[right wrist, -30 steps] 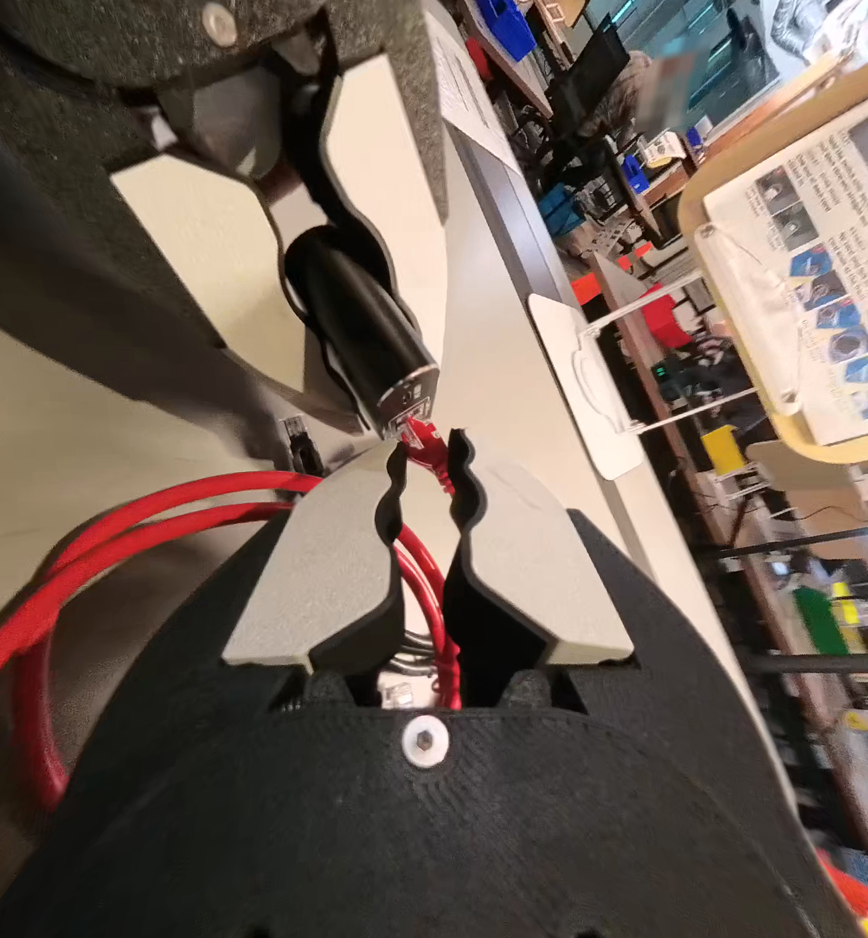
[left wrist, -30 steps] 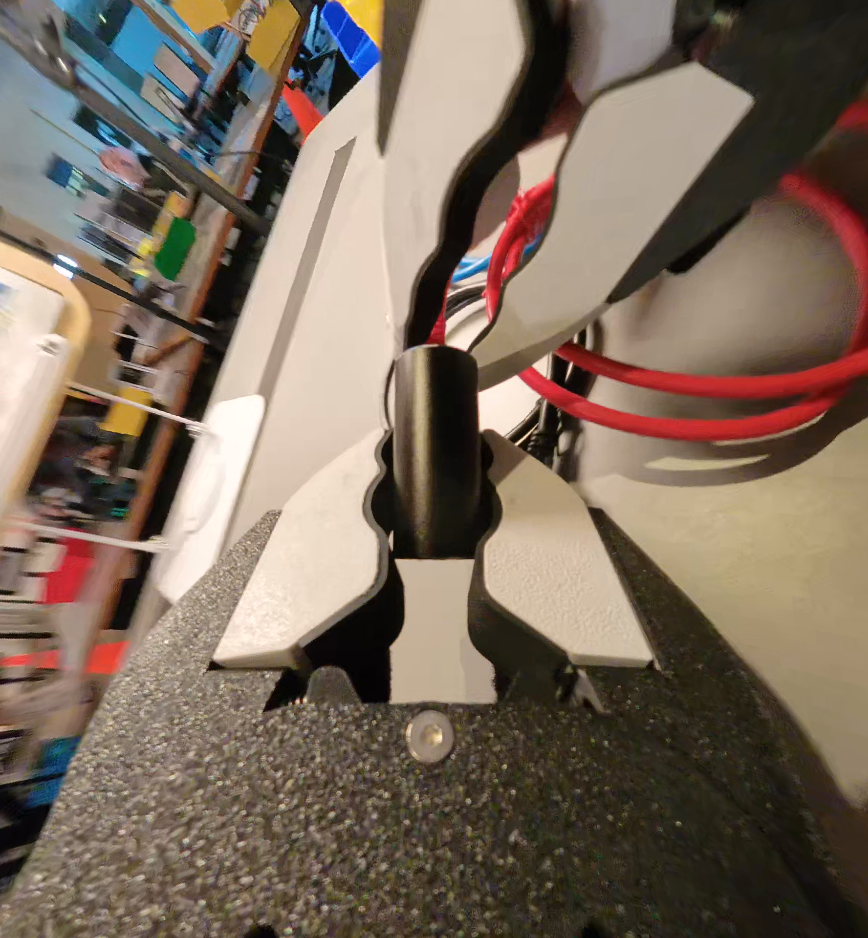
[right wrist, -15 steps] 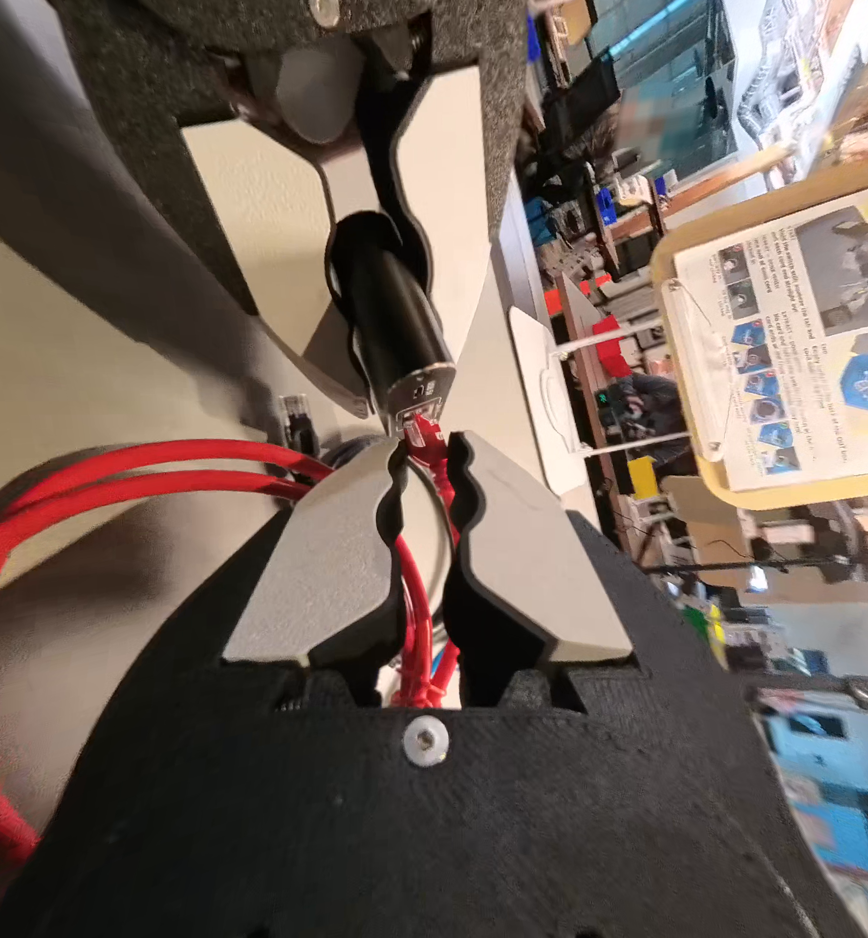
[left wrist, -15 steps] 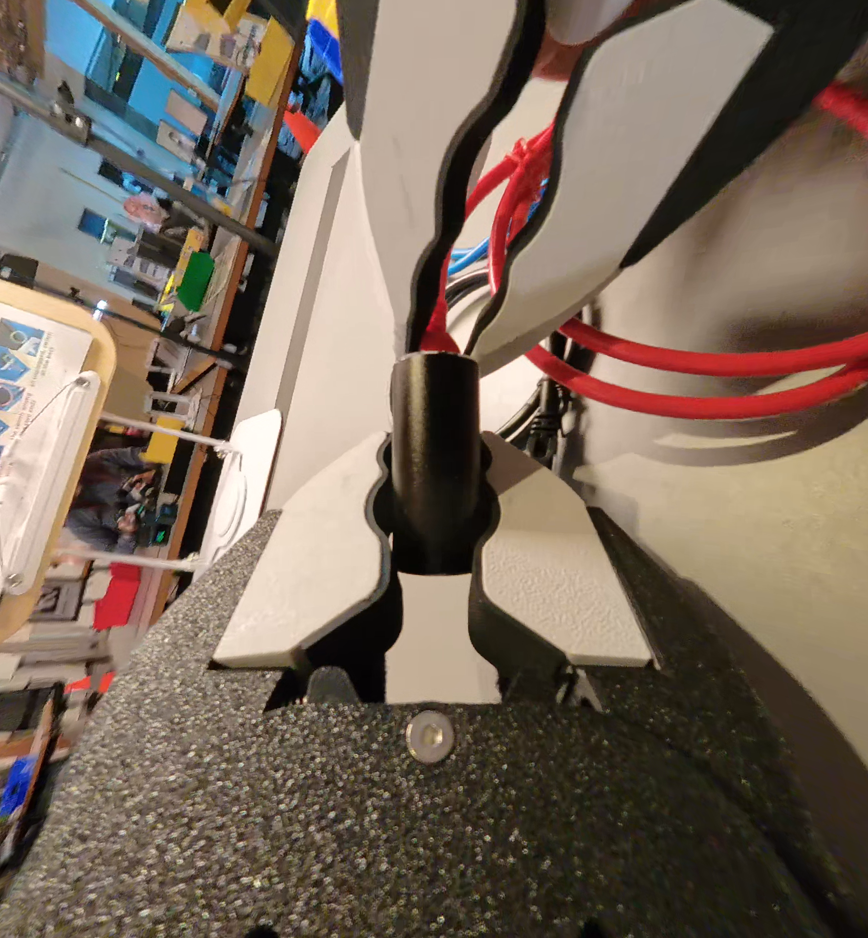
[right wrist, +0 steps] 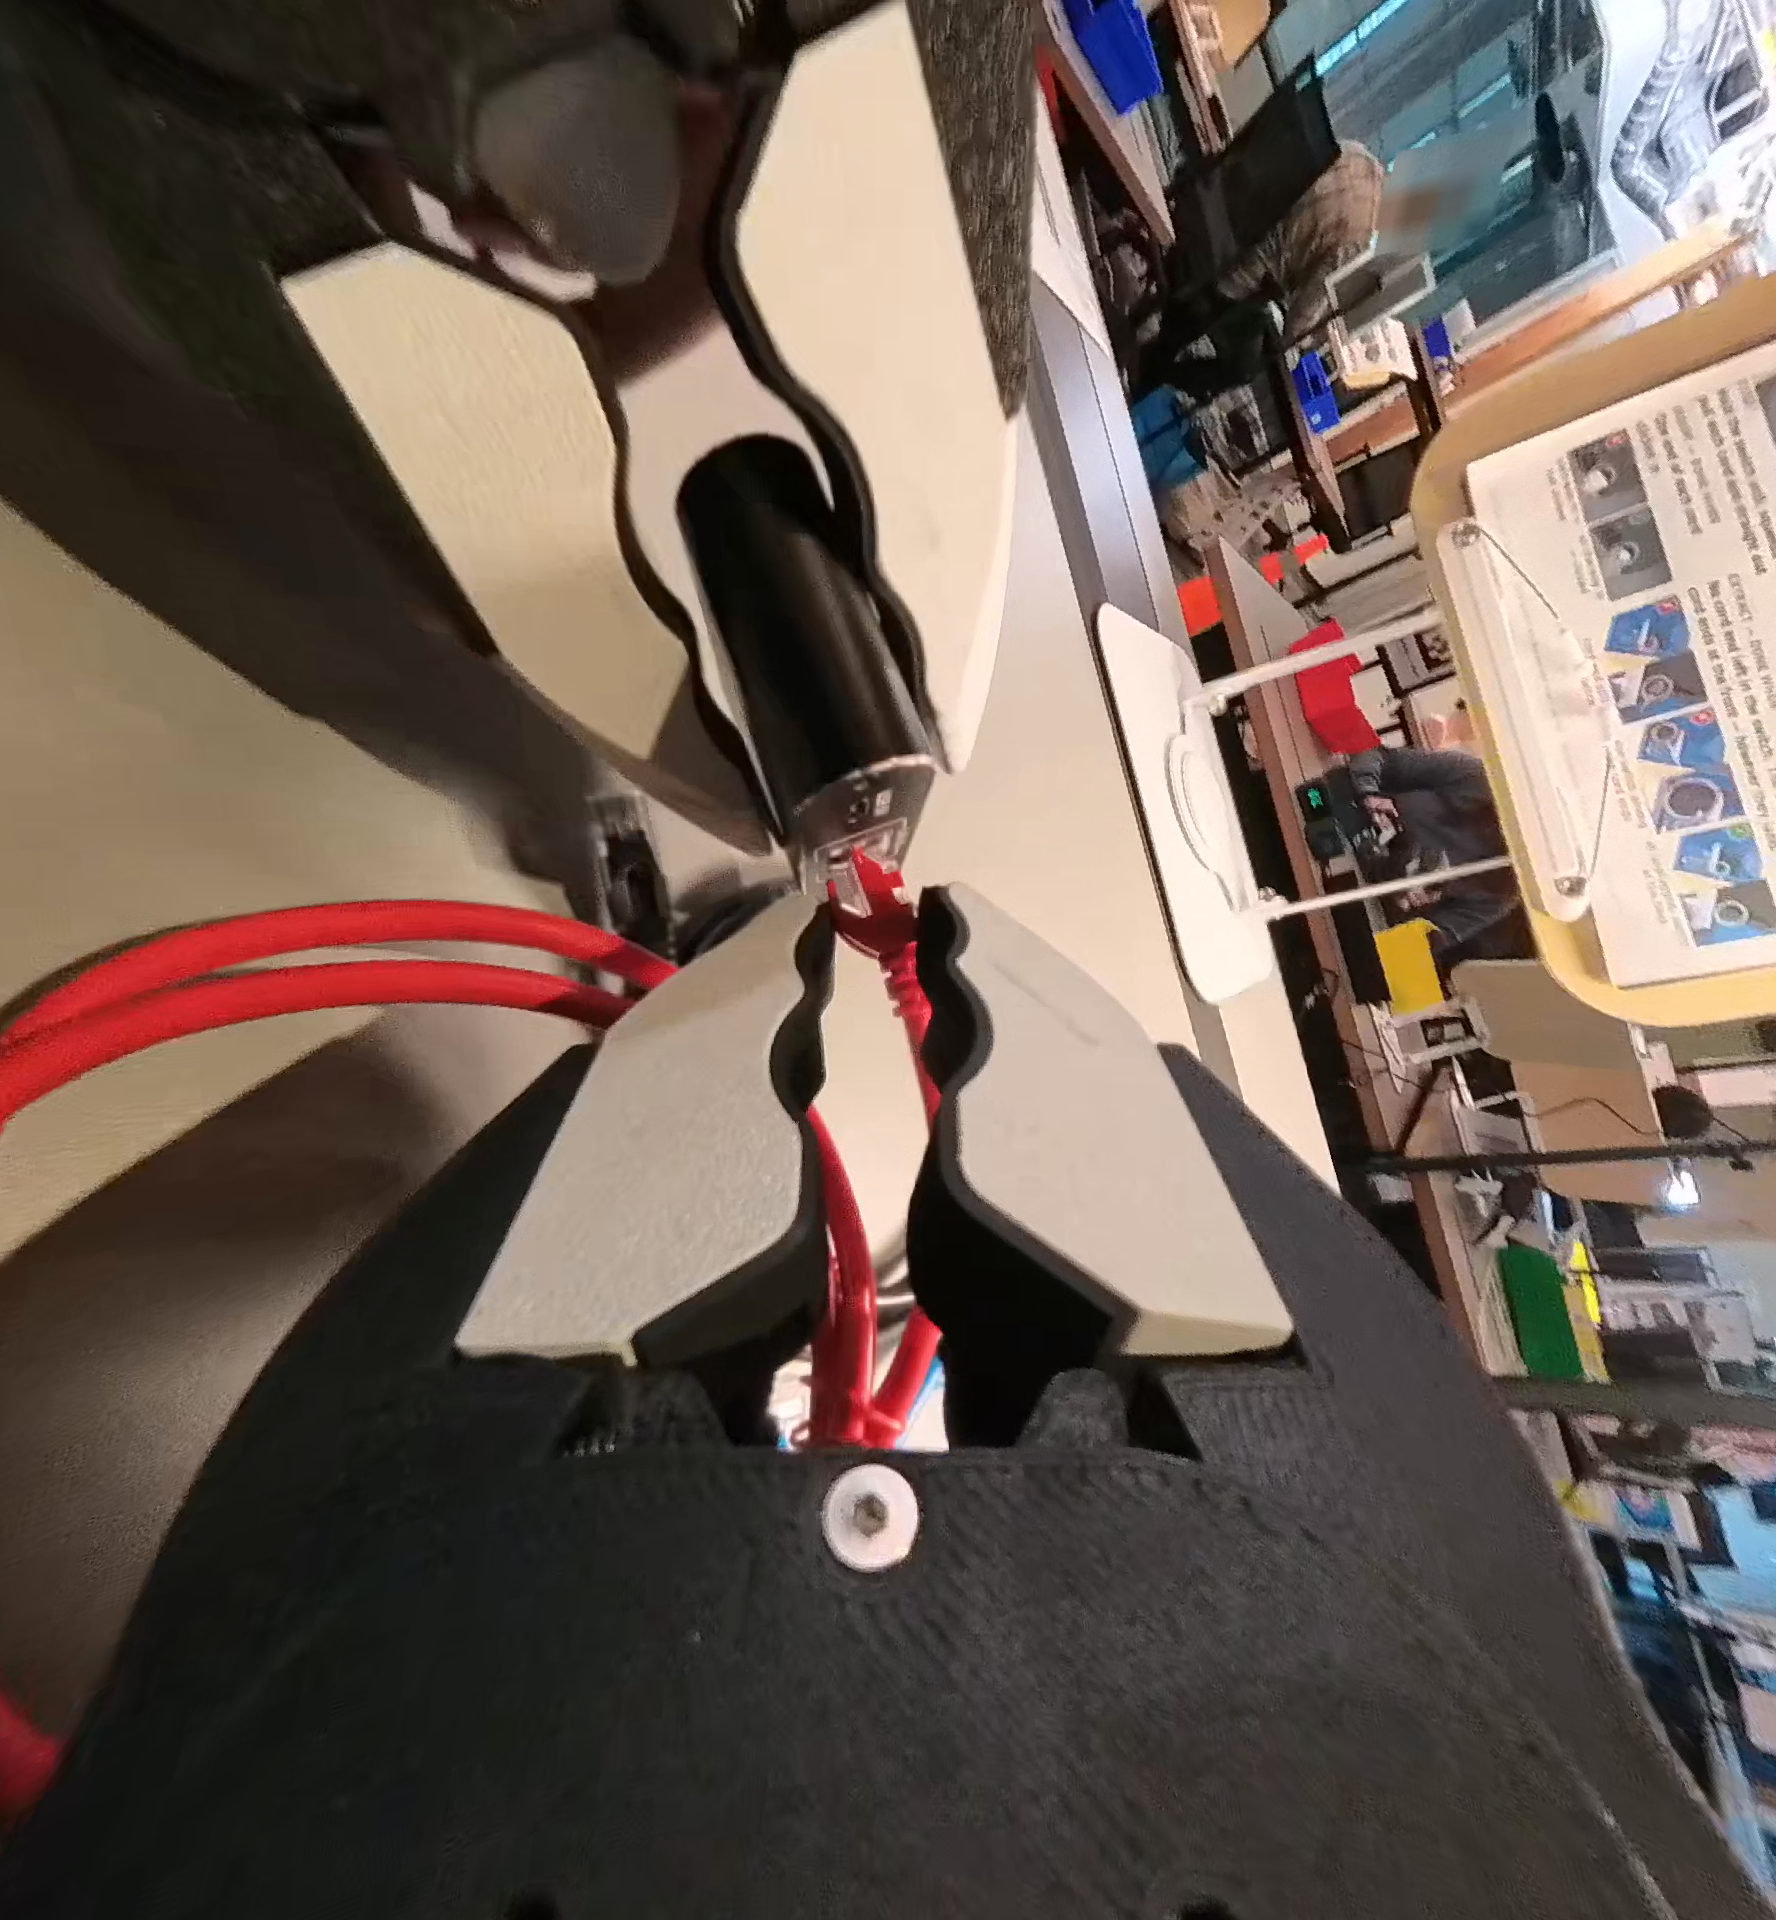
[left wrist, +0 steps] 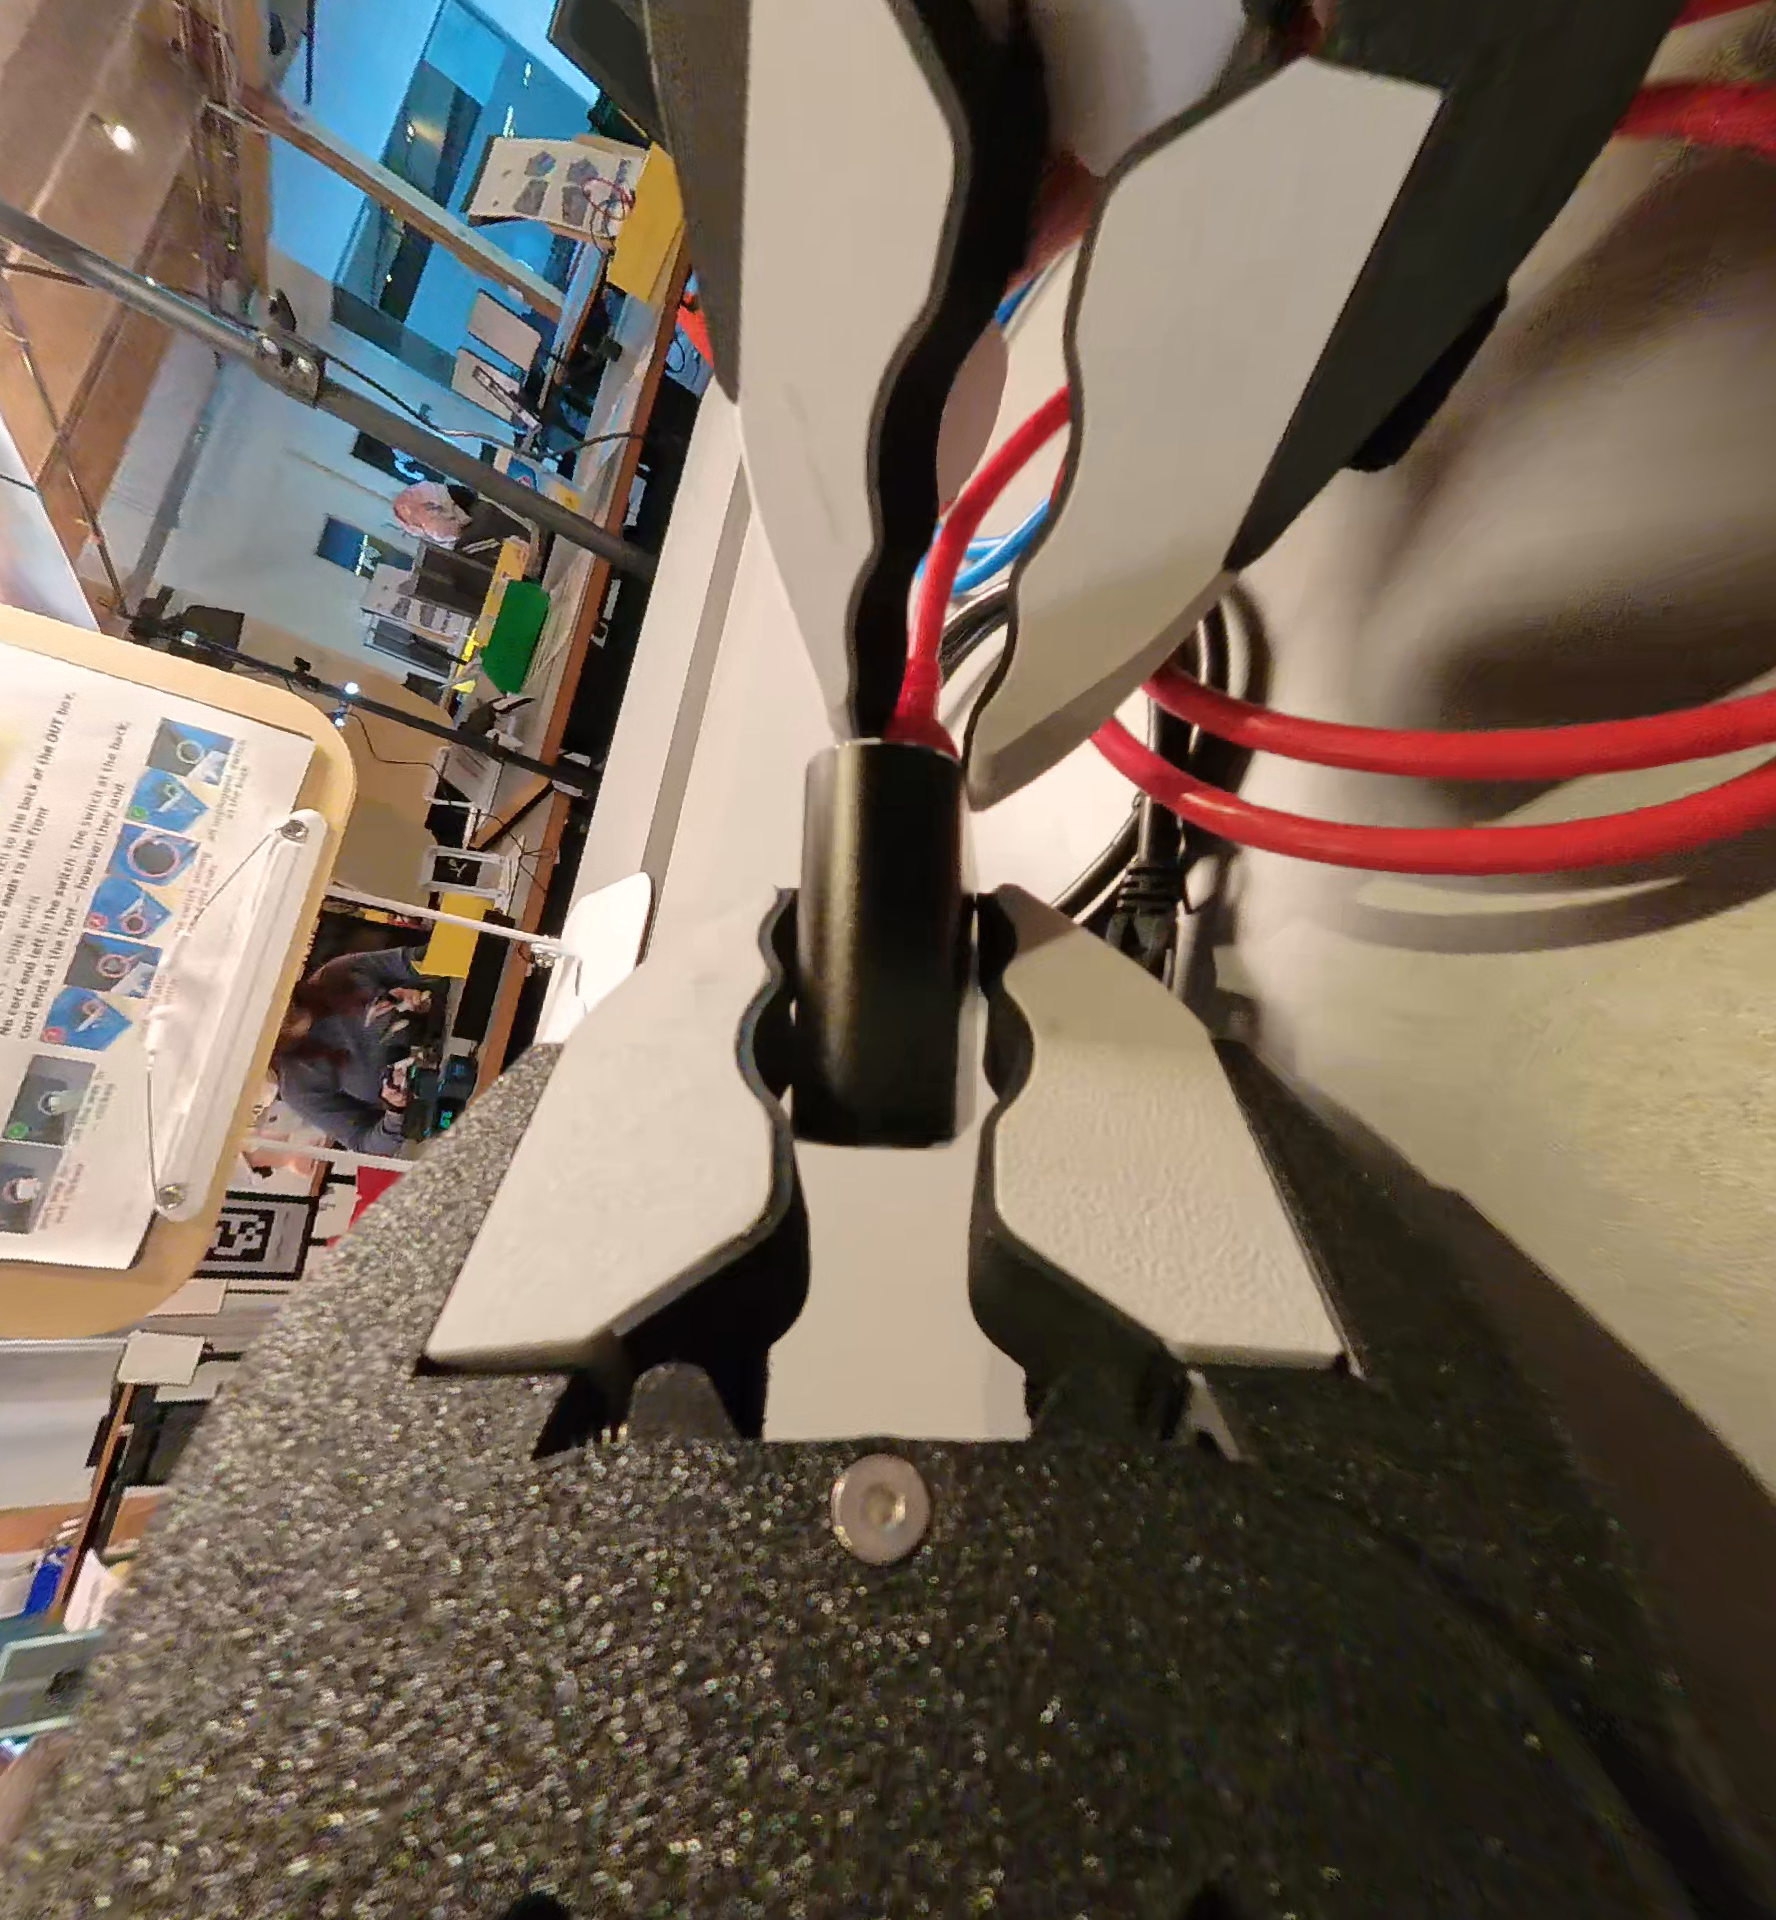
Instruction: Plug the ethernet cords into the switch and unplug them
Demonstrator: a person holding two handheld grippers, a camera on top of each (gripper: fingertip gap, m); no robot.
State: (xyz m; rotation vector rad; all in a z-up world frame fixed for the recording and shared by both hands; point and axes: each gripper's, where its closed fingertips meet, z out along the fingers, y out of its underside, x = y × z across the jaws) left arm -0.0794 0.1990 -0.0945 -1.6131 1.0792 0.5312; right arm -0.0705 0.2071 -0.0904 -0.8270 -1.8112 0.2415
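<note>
the left gripper (left wrist: 879, 997) is clamped around a short black switch (left wrist: 882, 956), a small cylinder-like body held up off the pale worktop (left wrist: 1590, 1091). facing it, the right gripper (right wrist: 868, 961) pinches the boot of the red ethernet cord (right wrist: 889, 956), its fingers nearly closed on the boot, with a gap to either side of the thin cable behind it. the clear plug tip sits at the silver port face of the switch (right wrist: 811, 675) — touching it, though whether it is seated or half out cannot be told.

against half a second ago the two tools have kept their hold and their line-up; the plug was already at the port mouth then, and it has not visibly gone deeper or drawn back. what shifted is mostly the tilt of the pair: the background and the clipboard stand (right wrist: 1611, 727) near the far edge of the worktop have swung in both views. so the step in hand looks like the final push, or the start of a pull, not yet resolved.

loops of the same red cord trail over the worktop behind the right gripper, beside black cords (left wrist: 1154, 914) and a blue cord (left wrist: 988, 561). a crooked push would likely jam the latch tab.
</note>
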